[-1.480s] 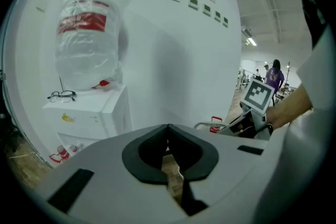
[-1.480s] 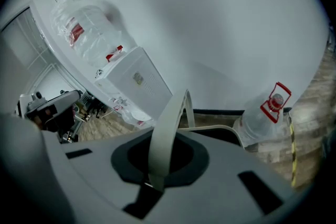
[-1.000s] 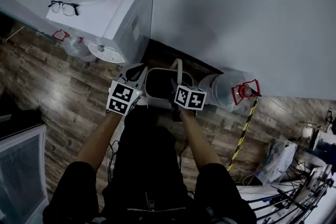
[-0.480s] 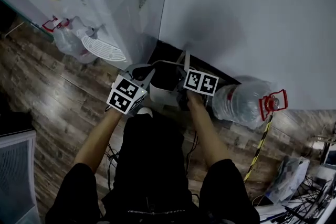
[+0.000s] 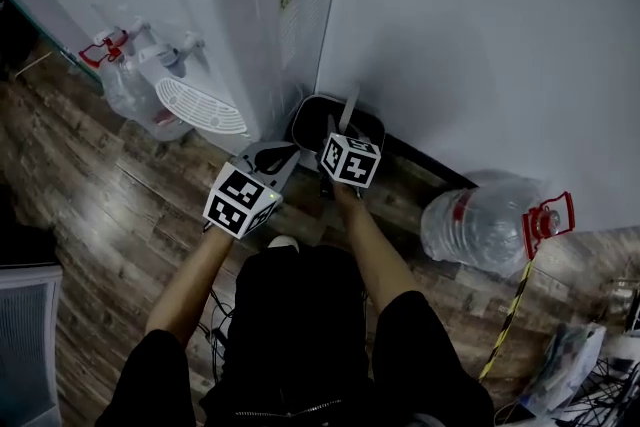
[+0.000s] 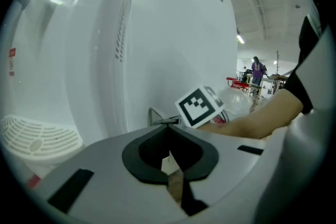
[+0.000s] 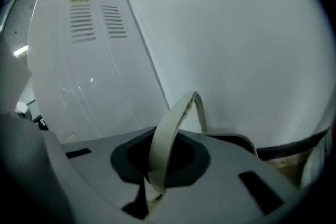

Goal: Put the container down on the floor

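The container (image 5: 312,107) is a small dark bin with a pale rim. It sits low at the foot of the wall, right beside the water dispenser (image 5: 225,5). Its pale bail handle (image 5: 347,107) stands up, and my right gripper (image 5: 338,147) is shut on it. In the right gripper view the handle (image 7: 169,131) arches up out of the closed jaws of that gripper (image 7: 157,165). My left gripper (image 5: 280,158) is just left of the bin's rim, jaws together. In its own view the left gripper (image 6: 169,157) shows closed, with the bin's grey edge (image 6: 156,116) just beyond it.
A large clear water bottle (image 5: 478,230) with a red cap lies on the wooden floor (image 5: 120,175) to the right. The dispenser's white drip tray (image 5: 203,107) juts out at the left. The white wall (image 5: 480,35) stands directly behind the bin. Cables lie at the lower right.
Both grippers have sunk with the container, from in front of the person down to the wall's foot beside the dispenser. The right gripper still holds the handle.
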